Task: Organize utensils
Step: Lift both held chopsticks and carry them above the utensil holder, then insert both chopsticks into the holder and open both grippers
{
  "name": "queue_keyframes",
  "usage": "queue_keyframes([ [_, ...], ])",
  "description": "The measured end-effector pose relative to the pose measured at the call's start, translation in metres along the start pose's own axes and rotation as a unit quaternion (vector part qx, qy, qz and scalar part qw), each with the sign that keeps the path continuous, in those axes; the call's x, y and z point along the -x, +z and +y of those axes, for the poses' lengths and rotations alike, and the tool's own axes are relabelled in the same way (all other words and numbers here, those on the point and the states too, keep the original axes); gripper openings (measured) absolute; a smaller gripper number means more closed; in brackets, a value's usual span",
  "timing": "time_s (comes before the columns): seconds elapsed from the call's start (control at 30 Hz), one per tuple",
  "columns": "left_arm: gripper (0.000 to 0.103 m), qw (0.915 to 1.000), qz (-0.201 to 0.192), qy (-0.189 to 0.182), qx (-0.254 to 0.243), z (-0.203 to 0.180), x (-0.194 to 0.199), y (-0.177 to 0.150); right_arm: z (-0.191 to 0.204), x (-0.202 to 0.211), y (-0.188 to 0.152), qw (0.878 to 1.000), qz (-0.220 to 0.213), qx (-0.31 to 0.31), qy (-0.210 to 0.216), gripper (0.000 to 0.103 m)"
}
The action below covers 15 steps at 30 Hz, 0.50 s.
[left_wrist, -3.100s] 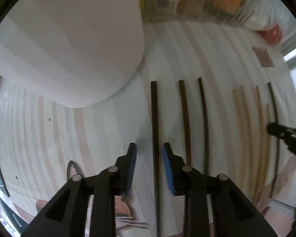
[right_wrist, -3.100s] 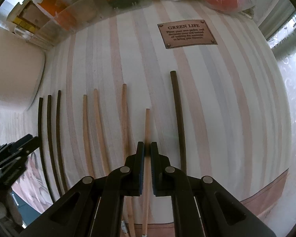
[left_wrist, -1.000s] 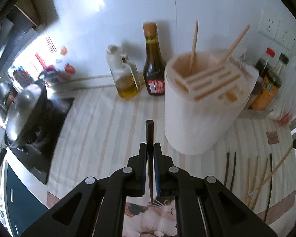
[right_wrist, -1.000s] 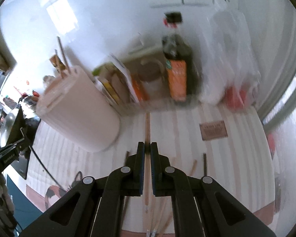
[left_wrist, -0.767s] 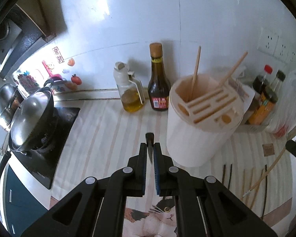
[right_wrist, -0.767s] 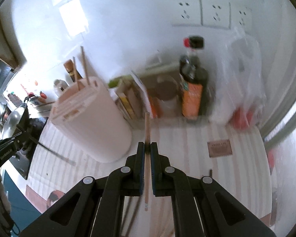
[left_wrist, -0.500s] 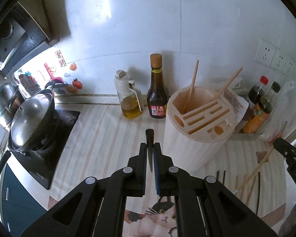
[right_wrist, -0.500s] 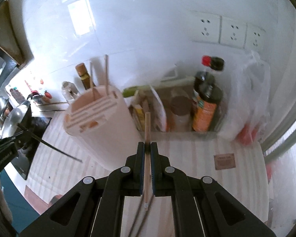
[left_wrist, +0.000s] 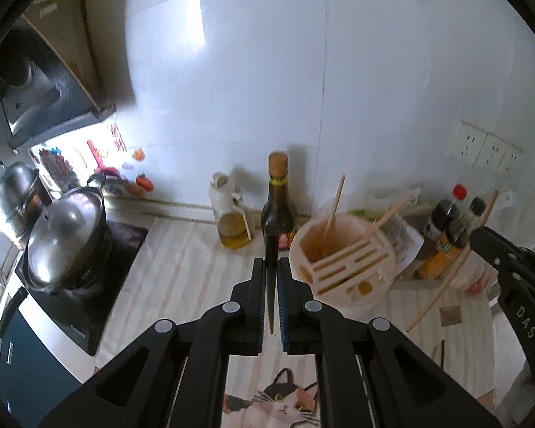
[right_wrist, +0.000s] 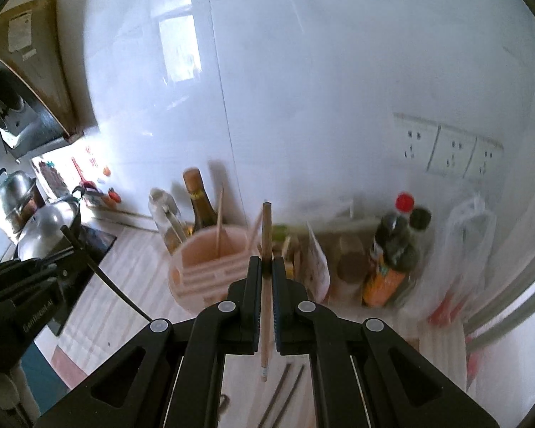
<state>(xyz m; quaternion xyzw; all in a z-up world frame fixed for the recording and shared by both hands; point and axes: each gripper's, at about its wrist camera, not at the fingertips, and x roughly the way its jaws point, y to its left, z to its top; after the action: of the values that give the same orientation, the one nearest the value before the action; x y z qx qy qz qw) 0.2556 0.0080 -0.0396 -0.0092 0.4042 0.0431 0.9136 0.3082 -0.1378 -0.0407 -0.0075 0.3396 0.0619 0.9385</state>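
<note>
1. While both tools are raised above the striped counter (left_wrist: 182,271), the left gripper (left_wrist: 271,285) is clamped on a dark chopstick (left_wrist: 270,271), which runs straight up toward twelve o'clock between the blue pads.
2. Seen from the right wrist, that same dark chopstick slants from the left gripper at nine o'clock down toward the centre of the frame.
3. Clamped between the right gripper (right_wrist: 264,278) jaws is a light wooden chopstick (right_wrist: 265,249); its top pokes out past the fingertips toward twelve o'clock, and its lower end hangs below the pads.
4. From the left wrist, the right gripper sits at three o'clock, and the light wooden chopstick slants from it down toward five o'clock.
5. A pale round utensil holder (left_wrist: 342,267) with a slotted top stands on the counter, at two o'clock from the left fingertips; two light chopsticks (left_wrist: 333,210) already lean in its open compartment.
6. Behind the holder, against the white wall, stand a dark sauce bottle (left_wrist: 278,207) and an oil jug (left_wrist: 232,221).
7. More dark chopsticks (right_wrist: 285,388) lie on the counter below the right gripper, at six o'clock.
8. A lidded steel pot (left_wrist: 64,242) sits on the stove at nine o'clock.
</note>
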Motion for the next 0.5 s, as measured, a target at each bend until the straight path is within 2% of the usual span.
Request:
queue_keyframes([
  [0.33, 0.004, 0.9989, -0.045, -0.010, 0.011, 0.000, 0.034, 0.052, 0.012, 0.024, 0.067, 0.999, -0.048, 0.018, 0.011, 0.005],
  [0.5, 0.004, 0.9980, -0.053, -0.025, 0.023, 0.003, 0.037, 0.078, 0.015, 0.023, 0.094, 0.998, -0.064, 0.021, 0.010, 0.005],
])
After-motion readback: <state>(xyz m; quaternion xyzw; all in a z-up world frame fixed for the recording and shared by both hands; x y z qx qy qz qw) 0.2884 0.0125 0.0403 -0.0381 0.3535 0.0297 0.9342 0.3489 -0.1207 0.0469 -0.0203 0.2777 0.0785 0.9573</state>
